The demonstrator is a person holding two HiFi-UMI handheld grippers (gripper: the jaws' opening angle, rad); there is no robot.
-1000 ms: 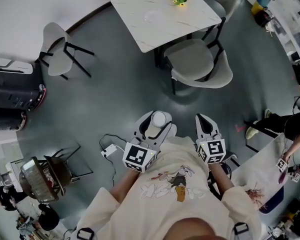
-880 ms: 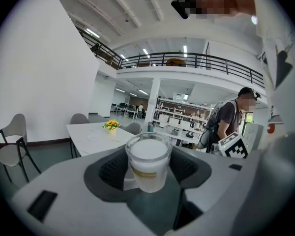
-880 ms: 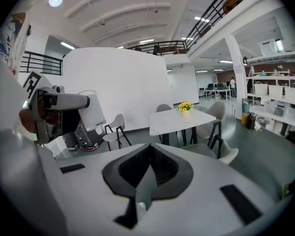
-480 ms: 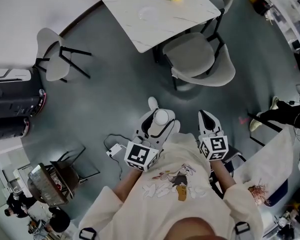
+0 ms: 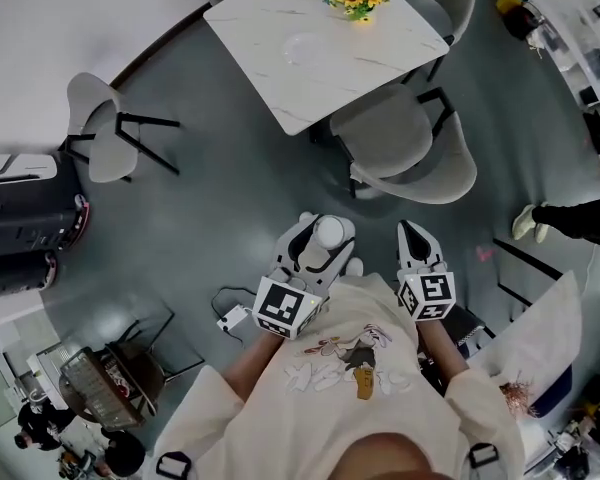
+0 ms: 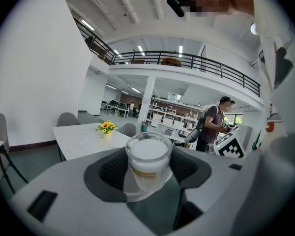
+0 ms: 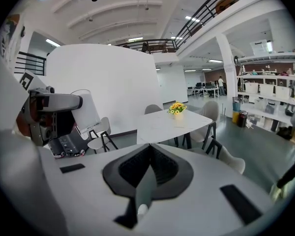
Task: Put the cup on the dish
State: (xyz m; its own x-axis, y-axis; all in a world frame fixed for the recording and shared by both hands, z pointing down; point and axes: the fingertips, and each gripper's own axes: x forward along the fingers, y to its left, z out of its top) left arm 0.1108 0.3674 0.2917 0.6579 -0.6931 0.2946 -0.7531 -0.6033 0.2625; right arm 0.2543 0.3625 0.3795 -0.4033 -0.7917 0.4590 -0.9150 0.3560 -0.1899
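White marble table ahead has come slightly nearer, left tongs grasp clear glass cup whose yellow label is unreadable, right tongs clenched empty.

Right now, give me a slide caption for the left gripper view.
Left gripper holds the clear cup, facing the white table with its dish and sunflowers.
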